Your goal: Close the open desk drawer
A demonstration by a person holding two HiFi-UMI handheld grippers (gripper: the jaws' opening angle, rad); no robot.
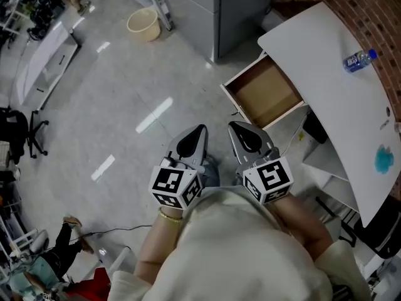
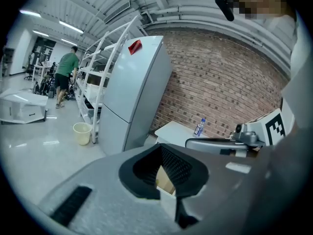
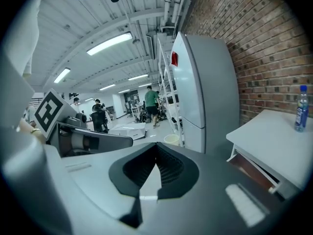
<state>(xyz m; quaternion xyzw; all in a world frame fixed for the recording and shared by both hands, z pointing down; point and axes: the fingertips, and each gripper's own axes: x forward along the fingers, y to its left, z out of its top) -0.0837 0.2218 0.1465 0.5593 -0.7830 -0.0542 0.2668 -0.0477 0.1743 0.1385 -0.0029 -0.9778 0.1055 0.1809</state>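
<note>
White desk [image 1: 332, 86], open drawer [image 1: 266, 94]; brick wall [image 1: 369, 8]

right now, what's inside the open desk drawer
The drawer shows only a bare brown bottom, nothing lying in it. Its rear end is hidden under the white desk top.

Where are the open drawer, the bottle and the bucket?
drawer [image 1: 266, 94]: head view, on its bare bottom.
bottle [image 1: 358, 61]: head view, on its label.
bucket [image 1: 143, 25]: head view, on its inside.
</note>
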